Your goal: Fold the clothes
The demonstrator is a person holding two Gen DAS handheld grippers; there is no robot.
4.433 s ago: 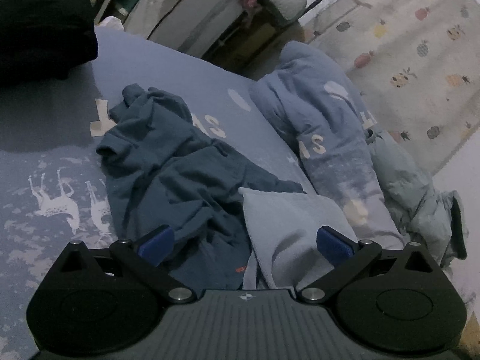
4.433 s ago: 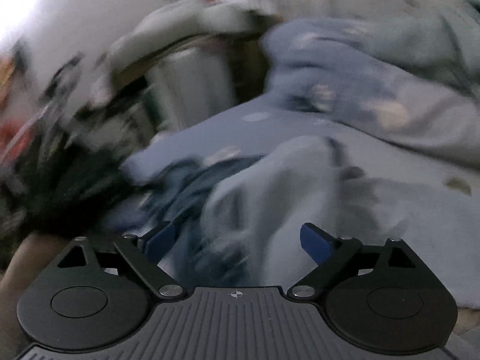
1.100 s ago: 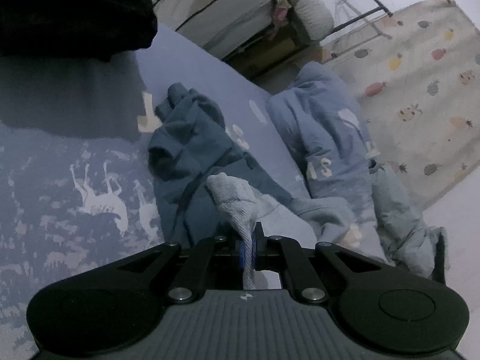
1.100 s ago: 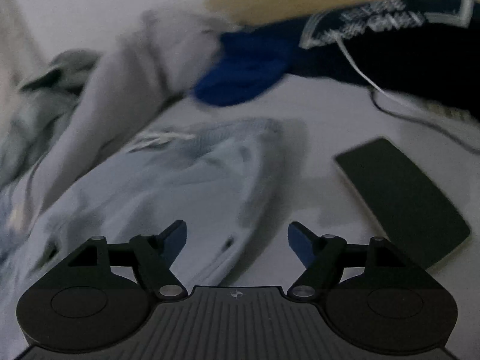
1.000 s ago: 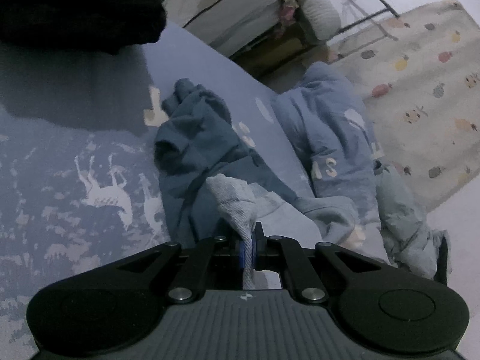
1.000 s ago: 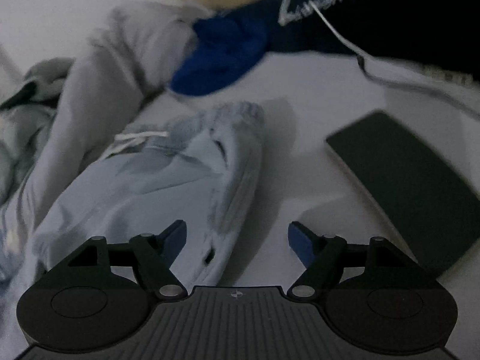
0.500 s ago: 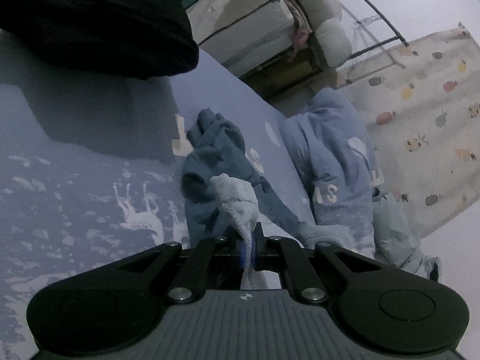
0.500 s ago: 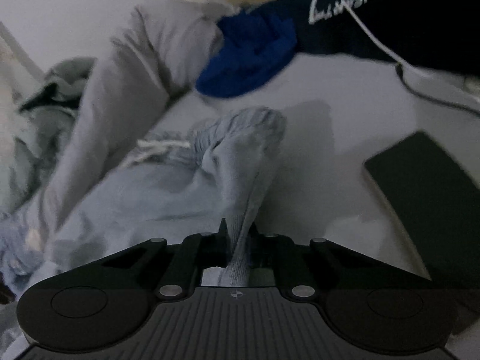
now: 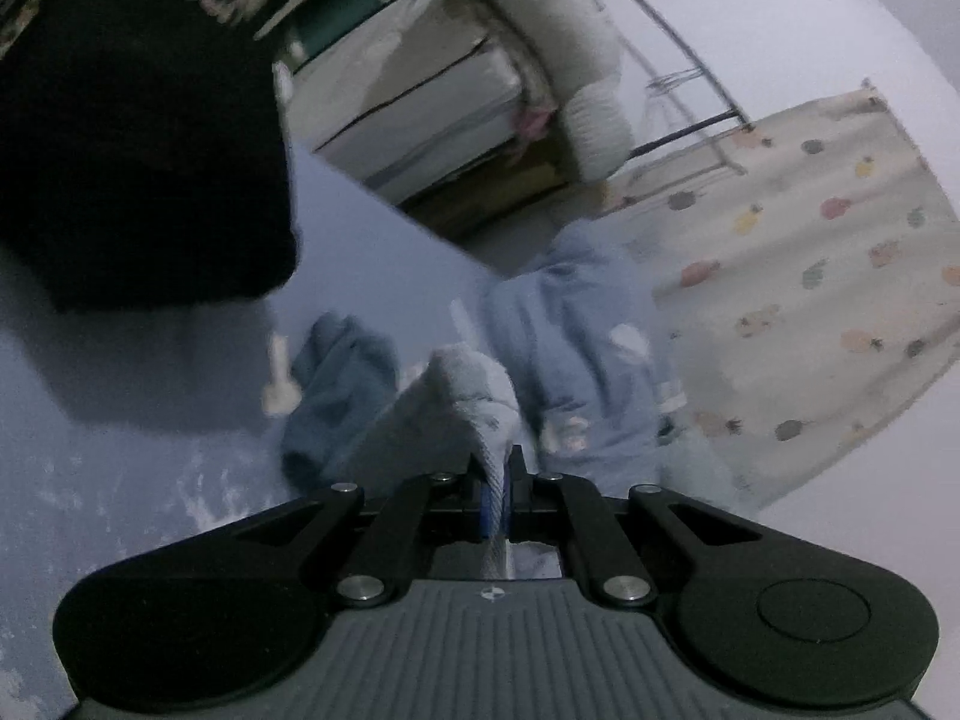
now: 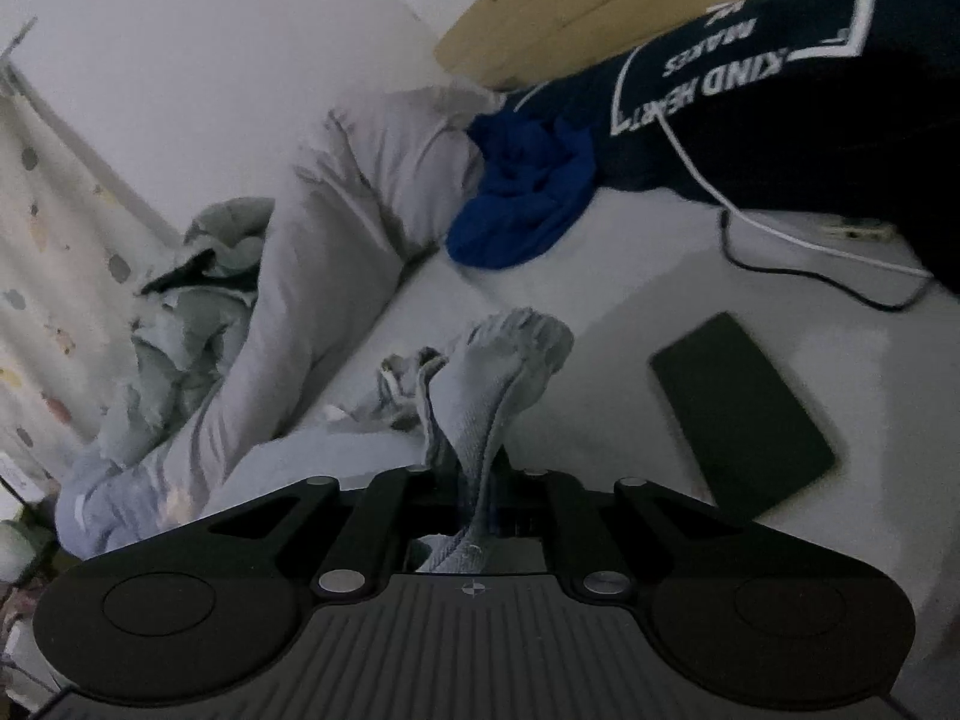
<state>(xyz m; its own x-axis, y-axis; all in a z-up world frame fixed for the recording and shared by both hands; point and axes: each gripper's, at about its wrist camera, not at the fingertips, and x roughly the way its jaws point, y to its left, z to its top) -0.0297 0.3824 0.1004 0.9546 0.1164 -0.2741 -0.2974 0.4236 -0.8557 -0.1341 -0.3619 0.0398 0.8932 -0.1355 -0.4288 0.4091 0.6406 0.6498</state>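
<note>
Garment: a pale grey-blue garment is held up at two places, one bunched ribbed edge in each hand-held gripper; its lower part is seen trailing down to the bed in the right wrist view.
Left hand-held gripper: jaws are seen drawn together on a fold of the pale fabric, which rises out of them as a rounded hump and also hangs below them.
Right hand-held gripper: jaws are closed on a ribbed band of the same pale fabric, which fans out above them.
Bed, left view: a blue printed sheet is seen under the raised cloth; a dark teal garment lies crumpled on it just beyond the gripper.
Dark mass: a black bundle sits on the sheet at upper left, too dark and blurred for detail.
Quilt: a blue printed quilt is heaped at the bed's far edge.
Rug: a cream rug with fruit print is seen beyond the quilt.
Bed, right view: a bright blue garment lies against a navy item with white lettering.
Grey clothing: a long pale grey piece is stretched along the bed's left side.
Flat object: a dark slab lies flat on the bed, right of the held fabric.
Cable: a white cable is seen running across the bed near the navy item.
</note>
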